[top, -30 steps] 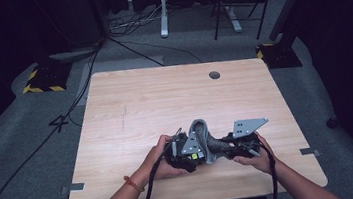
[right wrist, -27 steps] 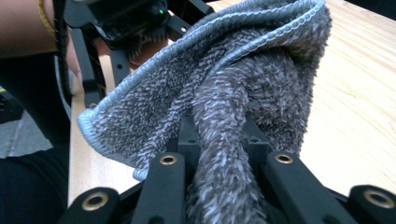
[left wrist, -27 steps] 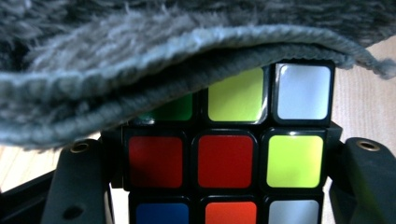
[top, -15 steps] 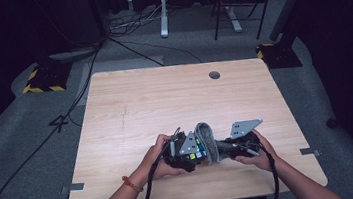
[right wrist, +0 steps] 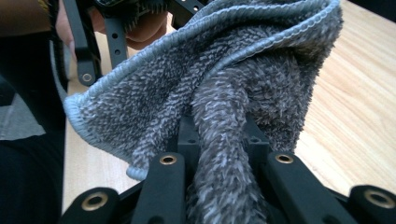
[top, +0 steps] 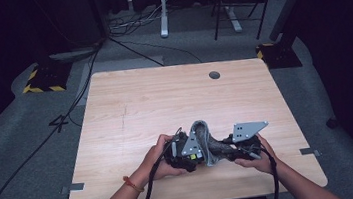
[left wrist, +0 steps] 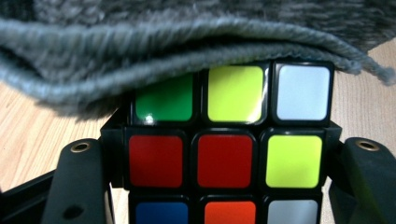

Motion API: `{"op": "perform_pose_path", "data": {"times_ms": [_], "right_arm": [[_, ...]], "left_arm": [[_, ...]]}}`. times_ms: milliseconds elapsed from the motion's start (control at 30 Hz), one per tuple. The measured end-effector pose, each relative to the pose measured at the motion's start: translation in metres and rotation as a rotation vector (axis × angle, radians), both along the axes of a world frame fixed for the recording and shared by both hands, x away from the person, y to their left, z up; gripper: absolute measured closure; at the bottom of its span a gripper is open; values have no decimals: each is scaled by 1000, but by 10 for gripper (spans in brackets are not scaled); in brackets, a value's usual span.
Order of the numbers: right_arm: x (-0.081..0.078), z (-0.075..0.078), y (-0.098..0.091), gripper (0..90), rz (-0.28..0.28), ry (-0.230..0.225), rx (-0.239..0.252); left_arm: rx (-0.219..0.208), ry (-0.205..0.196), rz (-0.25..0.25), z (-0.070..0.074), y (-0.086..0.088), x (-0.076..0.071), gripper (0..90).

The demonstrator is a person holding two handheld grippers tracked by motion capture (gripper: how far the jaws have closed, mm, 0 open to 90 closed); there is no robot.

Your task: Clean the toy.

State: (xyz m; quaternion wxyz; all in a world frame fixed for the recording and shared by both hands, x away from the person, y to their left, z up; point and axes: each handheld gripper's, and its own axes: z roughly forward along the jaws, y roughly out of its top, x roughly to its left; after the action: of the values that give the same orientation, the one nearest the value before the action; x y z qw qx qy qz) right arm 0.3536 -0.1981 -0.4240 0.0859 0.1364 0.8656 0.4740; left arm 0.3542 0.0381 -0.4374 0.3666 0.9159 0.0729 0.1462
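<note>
Two things in play near the front edge of the table [top: 130, 105]. At left, puzzle cube [left wrist: 224, 140] clamped in the left tongs [left wrist: 224, 186]: rigid, slick-faced, best pinched square across flat sides. Draped over the cube's top, grey towel [right wrist: 196, 93]: soft, light, limp, easy to bunch. Right of the cube, right tongs [right wrist: 219, 186] clenched on a gathered fold of towel.
</note>
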Motion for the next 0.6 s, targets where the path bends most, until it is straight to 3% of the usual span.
{"op": "perform_pose_path", "data": {"times_ms": [133, 233, 400, 500, 567, 600], "right_arm": [[9, -7, -2, 757, -47, 7, -38], [15, -15, -6, 758, -66, 43, -61], [20, -24, -9, 759, -83, 63, -117], [20, -22, -10, 760, -61, 84, -76], [17, -19, -10, 761, -17, 102, -18], [14, -18, -9, 761, -9, 99, -15]], "left_arm": [[-8, -3, -12, 3, 1, -2, 330], [-11, -16, -15, 5, 2, -4, 330], [-70, -21, -24, 14, 9, -4, 330], [-69, -27, -18, 14, 10, -3, 330], [-80, -14, -14, 13, 10, -2, 330], [-85, -4, -18, 12, 11, -1, 330]]}}
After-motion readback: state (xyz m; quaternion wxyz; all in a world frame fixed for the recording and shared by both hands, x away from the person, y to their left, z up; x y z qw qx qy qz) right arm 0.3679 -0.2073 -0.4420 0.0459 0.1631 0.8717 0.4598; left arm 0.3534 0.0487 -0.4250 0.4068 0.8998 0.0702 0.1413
